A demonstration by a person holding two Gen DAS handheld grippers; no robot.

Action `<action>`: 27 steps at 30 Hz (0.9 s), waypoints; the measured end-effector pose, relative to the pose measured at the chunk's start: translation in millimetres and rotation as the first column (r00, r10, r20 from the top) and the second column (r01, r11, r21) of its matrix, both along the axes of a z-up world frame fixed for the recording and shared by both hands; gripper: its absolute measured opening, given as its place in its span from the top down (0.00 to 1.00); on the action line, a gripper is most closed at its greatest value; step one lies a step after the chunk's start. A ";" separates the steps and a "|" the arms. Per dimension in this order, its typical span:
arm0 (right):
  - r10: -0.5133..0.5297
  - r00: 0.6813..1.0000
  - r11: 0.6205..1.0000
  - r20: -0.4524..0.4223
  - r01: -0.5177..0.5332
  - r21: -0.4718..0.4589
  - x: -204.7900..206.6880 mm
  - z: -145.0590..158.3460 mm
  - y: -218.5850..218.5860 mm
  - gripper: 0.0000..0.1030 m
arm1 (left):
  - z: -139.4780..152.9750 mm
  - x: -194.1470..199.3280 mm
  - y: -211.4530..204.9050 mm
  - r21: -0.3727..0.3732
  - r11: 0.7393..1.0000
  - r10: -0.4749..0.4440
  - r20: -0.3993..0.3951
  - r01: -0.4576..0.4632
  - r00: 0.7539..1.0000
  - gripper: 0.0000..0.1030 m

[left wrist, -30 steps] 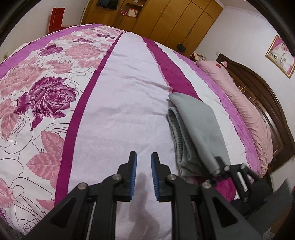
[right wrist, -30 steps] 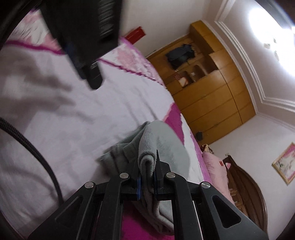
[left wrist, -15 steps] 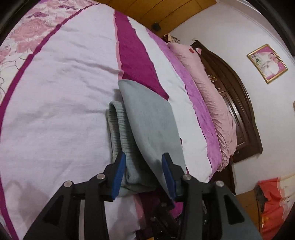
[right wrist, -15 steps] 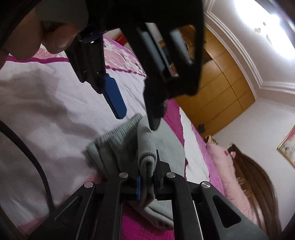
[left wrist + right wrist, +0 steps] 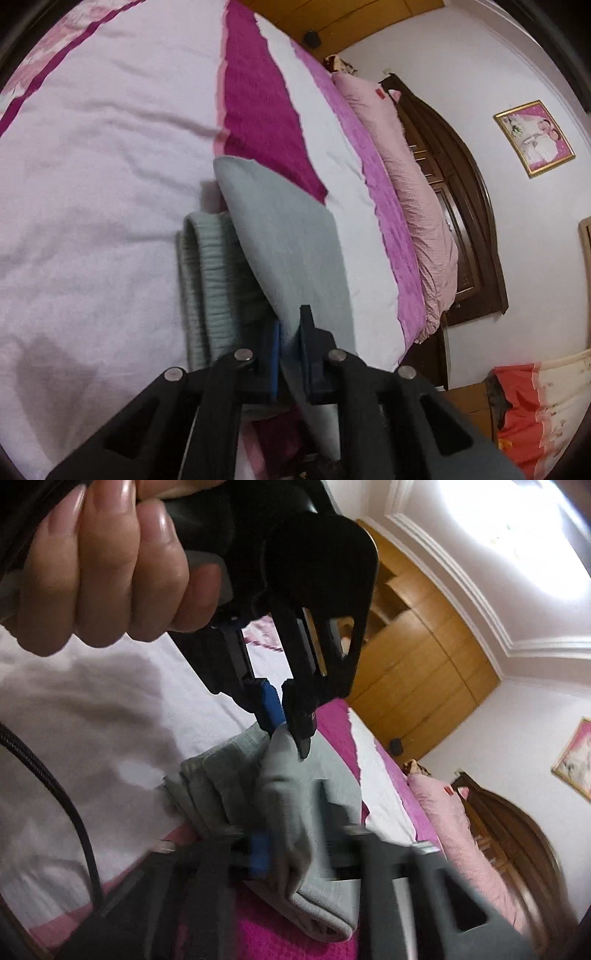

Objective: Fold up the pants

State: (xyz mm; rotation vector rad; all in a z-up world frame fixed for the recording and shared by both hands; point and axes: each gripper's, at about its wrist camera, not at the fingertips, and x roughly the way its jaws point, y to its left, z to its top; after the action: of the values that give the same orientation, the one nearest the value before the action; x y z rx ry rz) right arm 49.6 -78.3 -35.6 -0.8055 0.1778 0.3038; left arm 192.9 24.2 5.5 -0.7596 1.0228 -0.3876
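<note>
So there's a handoff going on. A second ago the left gripper (image 5: pixel 290 347) was hovering empty over bare bedspread, then half a second ago it sat wide open around the grey sweatpants (image 5: pixel 280 251). Now its jaws are closing on the raised top flap, and the blue pads already pinch the cloth near the close edge. From the right wrist view you can see that same gripper coming down from above, with the person's hand (image 5: pixel 99 565) wrapped round its handle.

Meanwhile the right gripper (image 5: pixel 295 853), which had been clamped on that flap, is opening up; the cloth is between its fingers, but the pads look clear of it (blurry there, so not 100% sure).

My read: the left takes over the flap so the right can regrip for the next fold.

The pants lie partly folded on the bed (image 5: pixel 92 184), near its edge, just short of the magenta stripe (image 5: pixel 258 110). Long axis runs away from both cameras, ribbed waistband (image 5: pixel 207 280) along the left side, flap standing tilted above it.
</note>
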 end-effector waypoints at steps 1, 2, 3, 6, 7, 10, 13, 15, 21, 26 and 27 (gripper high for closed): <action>-0.010 1.000 0.999 0.001 0.010 0.040 0.1 -1.4 -2.4 0.41 | 2.8 0.4 0.3 -0.008 1.000 0.004 0.002 -0.004 1.000 0.91; -0.018 1.000 0.997 0.001 0.018 0.069 0.2 -2.8 -3.8 0.41 | 5.4 1.3 0.6 -0.021 1.000 0.007 0.004 -0.007 1.000 0.91; -0.028 1.000 0.995 0.006 0.027 0.091 0.5 -4.7 -4.4 0.41 | 7.4 2.3 -0.1 -0.029 1.000 0.003 0.006 -0.003 1.000 0.91; -0.032 0.999 0.994 -0.018 0.034 0.108 6.9 -8.4 -0.2 0.41 | 20.5 5.7 -0.6 -0.033 0.999 -0.004 0.011 0.004 1.000 0.92; -0.032 0.999 0.993 -0.025 0.034 0.110 7.3 -8.7 1.9 0.42 | 24.3 7.0 -1.5 -0.040 0.999 -0.007 0.011 0.007 1.000 0.92; -0.048 0.999 0.987 0.004 0.046 0.153 2.4 -6.2 -2.5 0.42 | 40.3 9.5 -7.2 -0.026 0.999 -0.024 0.022 0.025 0.999 0.92; -0.116 0.993 0.963 -0.003 0.113 0.245 11.6 3.9 -21.4 0.42 | 54.6 8.8 -14.8 0.044 0.998 -0.039 0.049 0.037 0.998 0.92; -0.166 0.983 0.950 -0.073 0.179 0.256 25.8 4.6 -34.3 0.42 | 59.5 7.4 -15.8 0.048 0.998 -0.038 0.062 0.035 0.997 0.92; -0.248 0.942 0.881 -0.228 0.317 0.351 39.2 1.9 -89.2 0.41 | 69.3 1.9 -6.8 0.084 0.996 -0.002 0.111 -0.008 0.994 0.92; -0.146 0.883 0.761 -0.446 0.388 0.520 51.1 -7.4 -127.3 0.40 | 43.7 -4.8 -2.0 0.150 0.988 0.029 0.108 -0.045 0.994 0.92; -0.131 0.875 0.741 -0.466 0.399 0.540 52.2 -8.7 -132.3 0.40 | 35.1 -6.7 -3.4 0.184 0.982 0.034 0.101 -0.052 0.994 0.92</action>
State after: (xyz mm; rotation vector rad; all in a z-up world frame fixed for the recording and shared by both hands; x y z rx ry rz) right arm 101.8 -210.6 -44.3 -0.0303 0.5496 0.2230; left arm 186.2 20.8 40.6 -0.5878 0.9348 -0.2843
